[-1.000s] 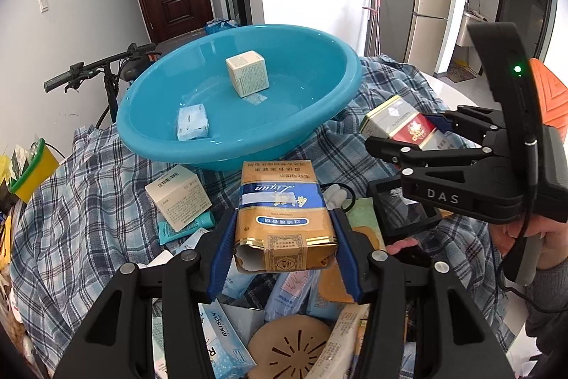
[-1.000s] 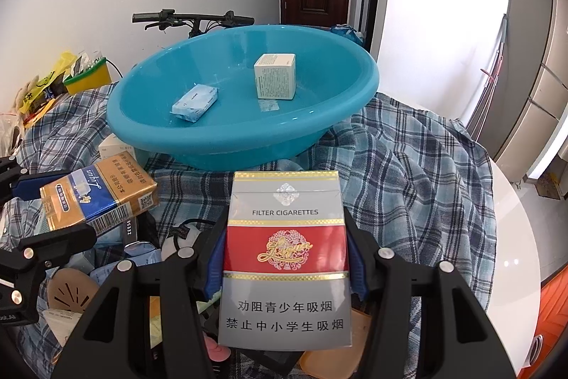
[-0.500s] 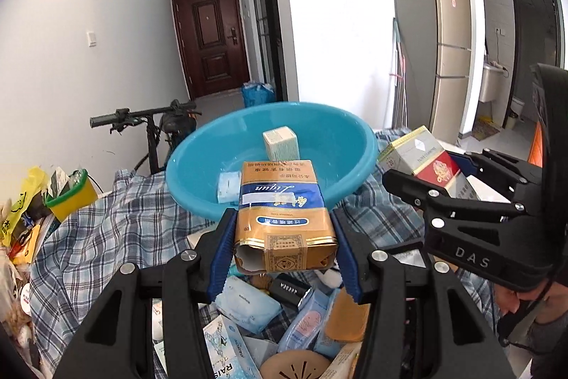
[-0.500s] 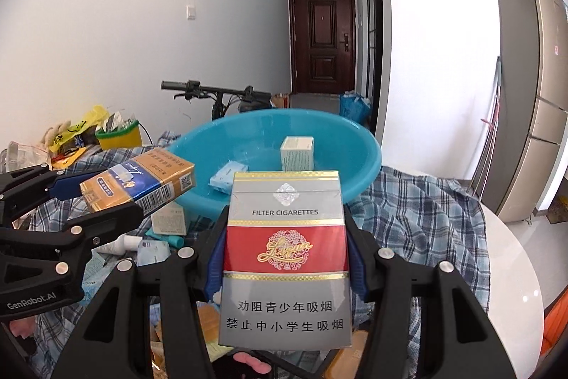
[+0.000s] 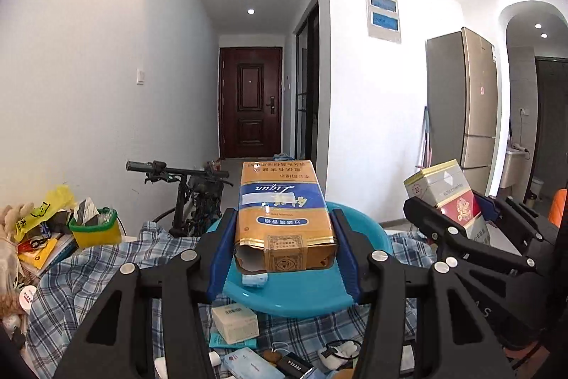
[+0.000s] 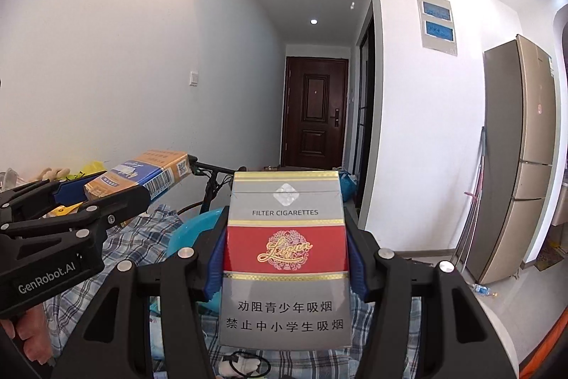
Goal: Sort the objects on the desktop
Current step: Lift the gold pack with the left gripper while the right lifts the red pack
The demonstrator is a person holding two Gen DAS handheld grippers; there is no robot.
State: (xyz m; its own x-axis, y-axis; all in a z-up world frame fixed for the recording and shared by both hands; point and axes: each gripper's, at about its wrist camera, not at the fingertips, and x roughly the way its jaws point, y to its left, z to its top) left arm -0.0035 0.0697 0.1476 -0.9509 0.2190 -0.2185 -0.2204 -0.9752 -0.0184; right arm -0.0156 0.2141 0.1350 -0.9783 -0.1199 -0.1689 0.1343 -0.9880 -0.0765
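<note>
1. Left hand-held gripper (image 5: 284, 237) was clamped part-way closed on a gold-and-blue cigarette pack (image 5: 282, 215), blue pads pressed against both long sides; the torn end faced the camera.
2. Right hand-held gripper (image 6: 284, 254) was likewise closed part-way on a red-and-silver cigarette pack (image 6: 285, 258) printed "FILTER CIGARETTES", held upright between its blue pads.
3. In the left wrist view the right gripper and its red pack sat at 3 o'clock; in the right wrist view the left gripper and its gold pack sat at 9 o'clock. The two packs were apart, not touching.
4. Both packs were held in the air above the bench (image 5: 92, 272), which was covered in a blue plaid cloth.
5. A teal basin (image 5: 291, 297) stood on the bench directly beyond the left gripper's fingers; a small pale-blue packet (image 5: 254, 279) lay inside it.
6. At 6 o'clock under the basin: a cream carton (image 5: 236, 322), a teal tube and assorted packets on the cloth.
7. At 9 o'clock on the bench: a yellow-green tub (image 5: 96, 229) amid clutter.
8. A bicycle (image 5: 188, 187) stood behind the bench, handlebar toward 10 o'clock.
9. A dark wooden door (image 6: 314, 112) closed the hallway at 12 o'clock; a refrigerator (image 6: 522, 158) stood at 3 o'clock.
</note>
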